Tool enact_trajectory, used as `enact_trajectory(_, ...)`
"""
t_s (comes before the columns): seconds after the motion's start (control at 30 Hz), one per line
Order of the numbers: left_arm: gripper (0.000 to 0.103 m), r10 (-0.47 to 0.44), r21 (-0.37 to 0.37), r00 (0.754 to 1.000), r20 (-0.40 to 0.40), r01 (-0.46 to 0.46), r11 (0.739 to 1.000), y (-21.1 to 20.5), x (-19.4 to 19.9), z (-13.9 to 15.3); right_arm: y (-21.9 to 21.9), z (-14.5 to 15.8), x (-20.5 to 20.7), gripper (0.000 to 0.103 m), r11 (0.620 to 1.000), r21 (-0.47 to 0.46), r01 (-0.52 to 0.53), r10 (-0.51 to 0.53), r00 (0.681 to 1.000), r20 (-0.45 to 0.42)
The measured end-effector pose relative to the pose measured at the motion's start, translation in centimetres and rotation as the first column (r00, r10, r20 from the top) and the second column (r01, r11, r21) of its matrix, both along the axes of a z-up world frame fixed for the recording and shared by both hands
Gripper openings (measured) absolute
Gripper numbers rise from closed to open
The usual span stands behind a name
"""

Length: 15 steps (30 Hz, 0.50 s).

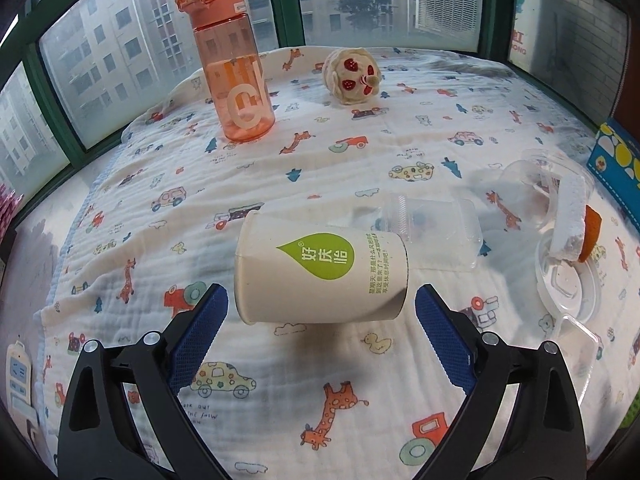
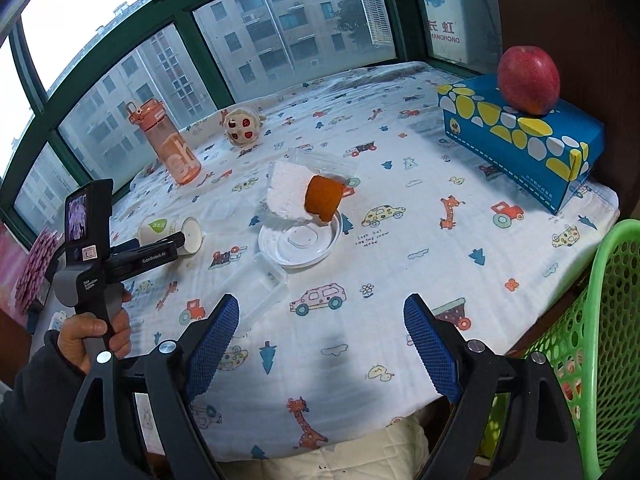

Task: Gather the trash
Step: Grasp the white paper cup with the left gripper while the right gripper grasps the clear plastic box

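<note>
My left tongs [image 1: 321, 306]: blue-padded jaws standing wide, nothing clamped. The paper cup [image 1: 320, 276] lies on its side just ahead of the tips, level with the gap, neither pad pressing it.
My right tongs [image 2: 321, 318]: jaws apart, holding nothing, only printed blanket [image 2: 360, 344] between the pads.
Paper cup: white, green drop logo, on the blanket with its mouth to the left in the left wrist view.
Clear plastic cup [image 1: 432, 228]: tipped over, just behind the paper cup.
White foam piece [image 2: 286, 192] with orange peel [image 2: 324, 198]: leaning over a round plastic lid [image 2: 300, 246], mid-blanket.
Clear plastic box [image 2: 268, 296]: just beside the lid.
Orange water bottle [image 1: 232, 64]: upright near the window.
Plush toy [image 1: 352, 74]: far side, near the bottle.
Blue tissue box [image 2: 520, 140]: far right, red apple [image 2: 528, 80] on top.
Green basket [image 2: 588, 340]: off the blanket's right edge.
My left hand [image 2: 94, 338]: wrapped round the left tongs' handle.
</note>
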State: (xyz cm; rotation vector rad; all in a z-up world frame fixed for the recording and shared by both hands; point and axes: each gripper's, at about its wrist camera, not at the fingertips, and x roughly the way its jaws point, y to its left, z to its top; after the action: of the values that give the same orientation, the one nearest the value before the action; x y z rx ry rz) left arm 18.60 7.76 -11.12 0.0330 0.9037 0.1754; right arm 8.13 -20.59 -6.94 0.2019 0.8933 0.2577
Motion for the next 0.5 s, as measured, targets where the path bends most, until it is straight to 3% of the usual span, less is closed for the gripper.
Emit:
enact_trajectory(0.23, 0.093, 0.013, 0.02, 1.0, -0.006, -0.013, 1.0, 0.0, 0.8, -0.8, 1.7, -0.5, 0.6, 0.082, 1.0, -0.006, -0.027, 0.027, 0.999, -0.018)
enact_trajectory(0.33, 0.084, 0.0, -0.008, 1.0, -0.009, 0.0, 1.0, 0.2, 0.8, -1.0, 2.2, -0.8, 0.9, 0.082, 0.999, -0.006, -0.034, 0.034, 0.999, -0.028)
enact_trajectory(0.5, 0.083, -0.01, -0.043, 1.0, 0.006, 0.01, 0.999, 0.7, 0.5, -0.8, 3.3, -1.4, 1.5, 0.082, 0.999, 0.001, -0.044, 0.044, 0.997, -0.056)
